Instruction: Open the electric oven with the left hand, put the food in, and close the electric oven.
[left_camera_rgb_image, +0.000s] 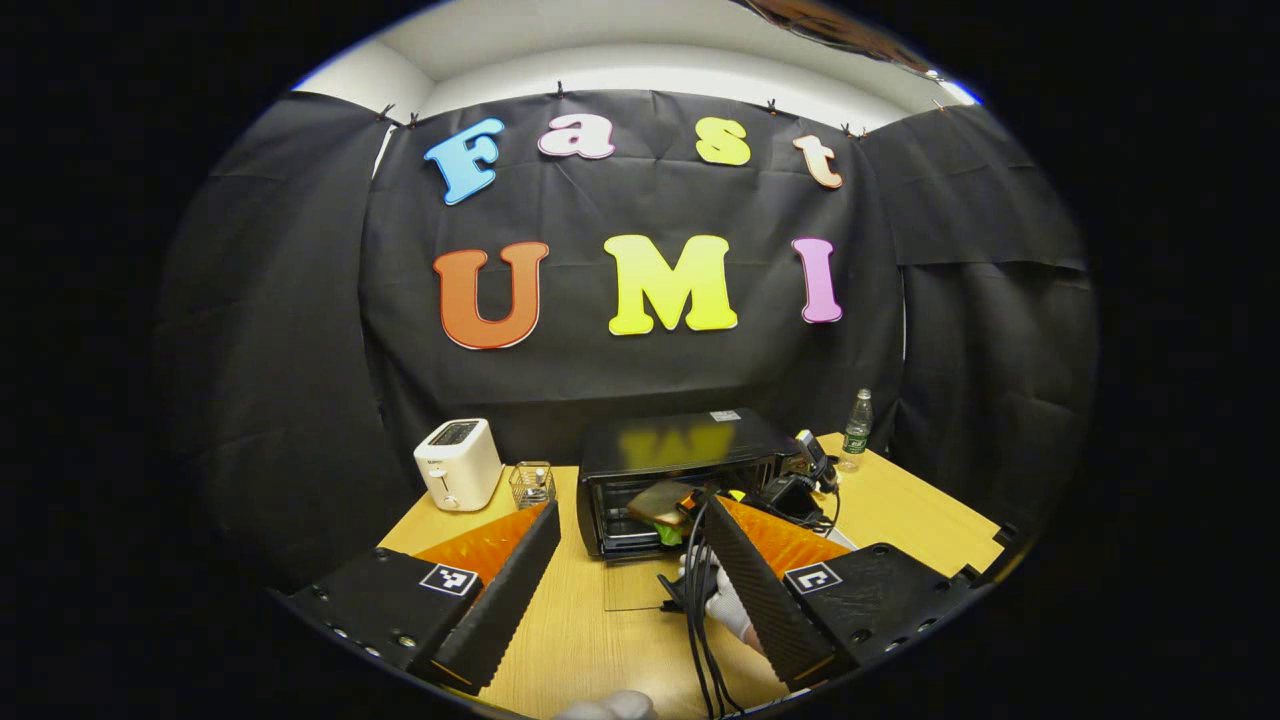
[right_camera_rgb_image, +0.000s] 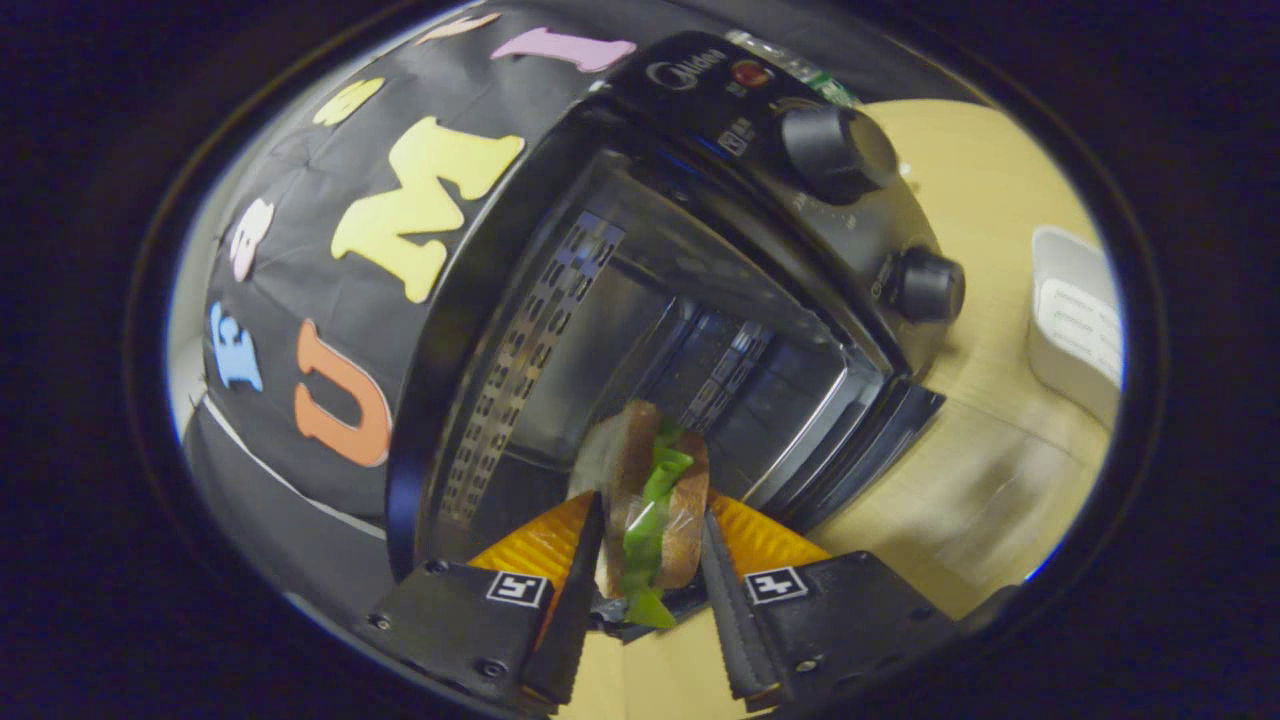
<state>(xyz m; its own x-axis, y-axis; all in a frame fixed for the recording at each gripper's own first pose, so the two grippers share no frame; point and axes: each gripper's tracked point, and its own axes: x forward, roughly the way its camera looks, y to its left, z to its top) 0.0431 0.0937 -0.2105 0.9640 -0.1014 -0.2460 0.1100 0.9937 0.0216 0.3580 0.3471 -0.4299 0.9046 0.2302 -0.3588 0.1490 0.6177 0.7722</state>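
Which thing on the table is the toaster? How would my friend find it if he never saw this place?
Start at the big black oven in the middle of the wooden table. Look to its left in the left gripper view, past the little clear wire-framed container. The toaster is the small white box with a dark slot on top, the only white thing beside the oven.

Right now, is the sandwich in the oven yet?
Almost. The electric oven is already open. The right gripper is shut on the sandwich, holding it at the oven's mouth. The left gripper is open and holds nothing. Left to do: set the sandwich inside, let go, close the door.
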